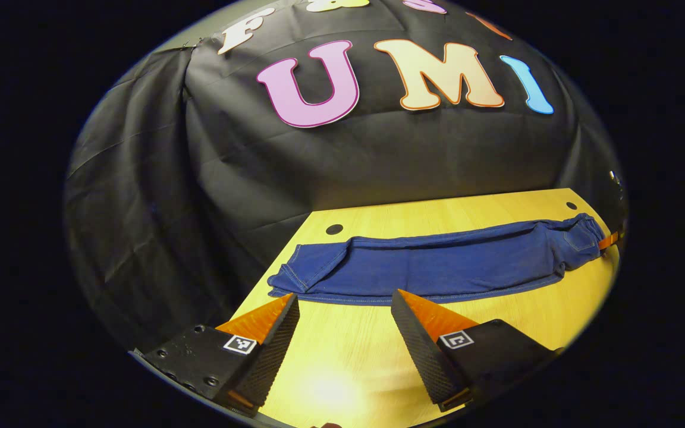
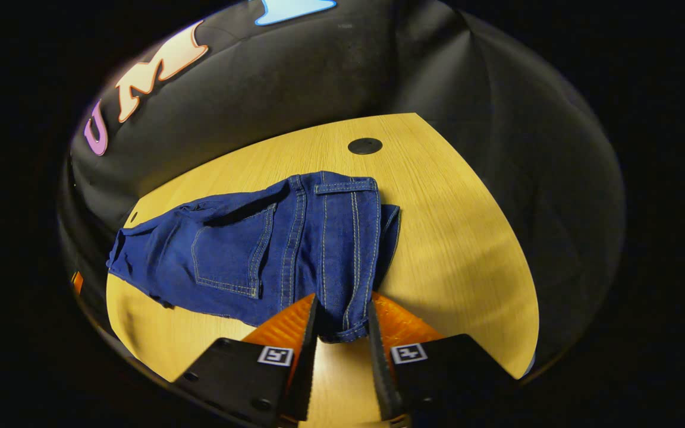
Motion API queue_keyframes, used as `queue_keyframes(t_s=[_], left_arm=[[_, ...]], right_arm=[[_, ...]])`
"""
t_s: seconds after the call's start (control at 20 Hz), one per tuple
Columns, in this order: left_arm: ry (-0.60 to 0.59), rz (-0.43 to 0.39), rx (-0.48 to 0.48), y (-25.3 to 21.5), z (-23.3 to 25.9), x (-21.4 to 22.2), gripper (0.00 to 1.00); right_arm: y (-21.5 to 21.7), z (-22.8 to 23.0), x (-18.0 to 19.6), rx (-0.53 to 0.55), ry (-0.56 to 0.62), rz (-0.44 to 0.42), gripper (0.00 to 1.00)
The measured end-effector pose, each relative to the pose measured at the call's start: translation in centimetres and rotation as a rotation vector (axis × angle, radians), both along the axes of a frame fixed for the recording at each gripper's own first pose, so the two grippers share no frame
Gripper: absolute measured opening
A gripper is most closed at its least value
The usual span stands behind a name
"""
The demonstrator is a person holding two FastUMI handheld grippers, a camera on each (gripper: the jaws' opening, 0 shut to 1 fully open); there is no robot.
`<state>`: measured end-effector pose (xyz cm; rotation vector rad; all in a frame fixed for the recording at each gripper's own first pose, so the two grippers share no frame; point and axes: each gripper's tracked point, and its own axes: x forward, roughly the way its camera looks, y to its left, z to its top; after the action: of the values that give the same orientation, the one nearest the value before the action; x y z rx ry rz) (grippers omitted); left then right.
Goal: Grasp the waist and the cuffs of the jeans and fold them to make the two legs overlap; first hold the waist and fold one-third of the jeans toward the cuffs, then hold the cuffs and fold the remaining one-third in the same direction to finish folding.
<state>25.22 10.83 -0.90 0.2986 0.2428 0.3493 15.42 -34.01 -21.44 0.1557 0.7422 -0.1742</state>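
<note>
The jeans (image 1: 437,261) lie stretched across the far half of the desk (image 1: 342,351), legs already overlapped, cuffs to the left and waist to the right. The left claw (image 1: 345,309) hovers with its fingers wide apart just short of the near edge of the legs, holding nothing. The right claw (image 2: 342,324) has its fingers narrowed around the near waist corner of the jeans (image 2: 271,244), though whether both press the denim I cannot tell. If that grip is shallow, the thick waistband could slip out on lifting, and a one-corner lift could skew the fold or pull the two legs out of line.
</note>
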Motion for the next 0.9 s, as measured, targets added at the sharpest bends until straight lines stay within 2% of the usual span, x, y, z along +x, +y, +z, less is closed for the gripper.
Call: queue_keyframes(t_s=[0.15, 0.25, 0.3, 0.35, 0.45, 0.65, 0.9], left_arm=[[0.007, -0.035, 0.003, -0.3, -0.3, 0.5, 0.95], [0.013, -0.064, 0.001, -0.2, -0.4, 1.2, 0.95], [0.014, -0.08, -0.002, -0.1, -0.5, 1.5, 0.95], [0.015, -0.097, -0.008, 0.2, -0.6, 1.9, 0.95], [0.017, -0.141, -0.033, 0.5, -0.9, 2.8, 0.95], [0.039, -0.219, -0.069, 1.9, -1.7, 4.2, 0.95], [0.061, -0.299, -0.081, 4.0, -1.8, 5.3, 0.95]], right_arm=[[0.3, 0.3, -0.2, 0.004, -0.018, -0.021, 0.24], [0.3, 0.4, 0.1, -0.002, -0.027, -0.041, 0.21], [0.5, 0.2, 0.0, -0.01, -0.019, -0.044, 0.14], [0.5, 0.6, -0.1, -0.018, -0.024, -0.06, 0.14], [0.8, 1.5, -0.2, -0.036, -0.031, -0.085, 0.05], [2.1, 5.2, -0.9, -0.098, -0.099, -0.143, 0.05], [7.2, 11.0, -3.8, -0.153, -0.198, -0.204, 0.05]])
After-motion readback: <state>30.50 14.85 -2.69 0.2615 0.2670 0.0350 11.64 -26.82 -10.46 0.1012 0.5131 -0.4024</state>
